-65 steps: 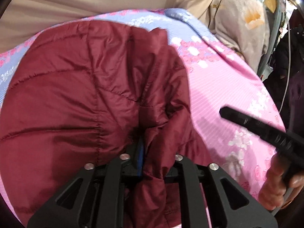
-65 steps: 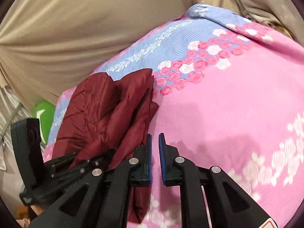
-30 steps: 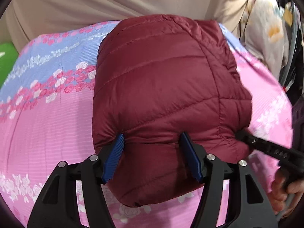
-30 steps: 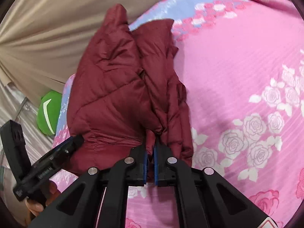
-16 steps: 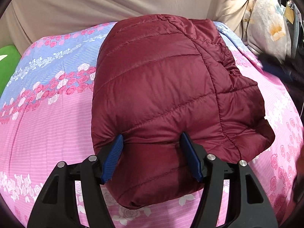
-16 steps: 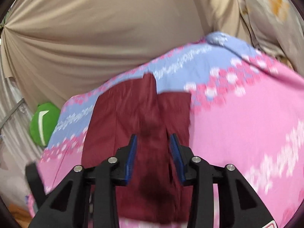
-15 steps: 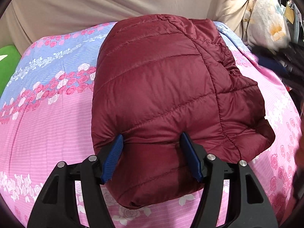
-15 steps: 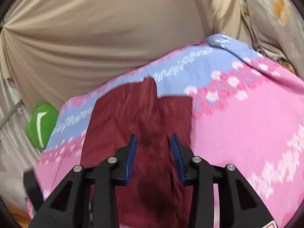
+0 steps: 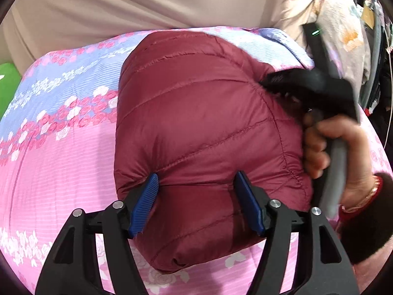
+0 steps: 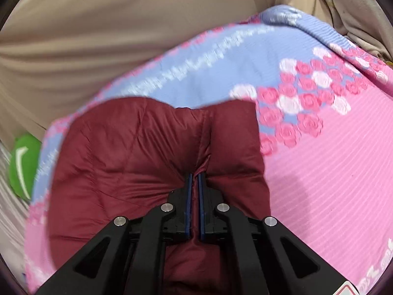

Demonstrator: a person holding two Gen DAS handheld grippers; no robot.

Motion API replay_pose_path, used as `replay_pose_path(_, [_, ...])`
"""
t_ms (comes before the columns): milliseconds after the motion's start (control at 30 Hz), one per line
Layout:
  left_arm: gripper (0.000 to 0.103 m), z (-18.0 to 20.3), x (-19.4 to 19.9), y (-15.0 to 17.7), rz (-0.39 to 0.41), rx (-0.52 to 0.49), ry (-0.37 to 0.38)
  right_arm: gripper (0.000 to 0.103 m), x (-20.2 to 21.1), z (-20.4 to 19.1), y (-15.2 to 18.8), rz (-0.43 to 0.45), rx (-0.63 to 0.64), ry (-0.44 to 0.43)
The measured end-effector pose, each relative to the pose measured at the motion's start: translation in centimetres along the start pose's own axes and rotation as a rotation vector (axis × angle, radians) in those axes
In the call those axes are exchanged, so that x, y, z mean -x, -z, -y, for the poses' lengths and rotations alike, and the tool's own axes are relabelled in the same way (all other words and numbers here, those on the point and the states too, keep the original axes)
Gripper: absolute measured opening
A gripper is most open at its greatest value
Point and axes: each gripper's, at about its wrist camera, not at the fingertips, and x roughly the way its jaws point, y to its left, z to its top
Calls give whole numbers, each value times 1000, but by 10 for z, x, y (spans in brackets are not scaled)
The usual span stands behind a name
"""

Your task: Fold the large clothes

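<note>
A dark red quilted puffer jacket (image 9: pixel 196 127) lies folded in a thick bundle on the pink and blue floral bedspread (image 9: pixel 49 147). My left gripper (image 9: pixel 196 201) is open, its blue pads straddling the near edge of the bundle and pressing on it. In the right wrist view the jacket (image 10: pixel 122 159) fills the lower left, and my right gripper (image 10: pixel 194 186) is shut on a pinch of its fabric. The right gripper also shows in the left wrist view (image 9: pixel 270 83) at the bundle's right side, held by a hand (image 9: pixel 331 147).
A beige curtain (image 9: pixel 147 2) hangs behind the bed. A green object (image 10: pixel 22 164) sits beyond the bed's left edge. Floral cloth and hanging items (image 9: pixel 348 36) crowd the far right. The bedspread (image 10: pixel 331 159) stretches bare to the right of the jacket.
My right gripper has come down onto the jacket's right side and closed on its fabric; half a second ago it was open above it. The left gripper stays open on the near edge.
</note>
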Motion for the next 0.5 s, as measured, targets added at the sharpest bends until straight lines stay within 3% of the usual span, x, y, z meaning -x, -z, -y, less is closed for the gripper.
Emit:
replay_pose_path(133, [63, 1, 0, 0, 12, 1, 3, 0, -11, 6, -1, -50, -11, -22])
replay_pose_path(233, [63, -12, 12, -5, 13, 63, 61, 3, -5, 11, -5, -55, -33, -50])
replay_pose_path(333, [63, -23, 27, -10, 35, 75, 43, 13, 33, 13, -8, 9, -42, -53])
replay_pose_path(400, [63, -29, 37, -14, 53, 82, 29, 13, 73, 3, -5, 62, 39, -53])
replay_pose_path(500, [63, -34, 46, -20, 66, 90, 38, 13, 111, -16, 17, 65, 175, -65])
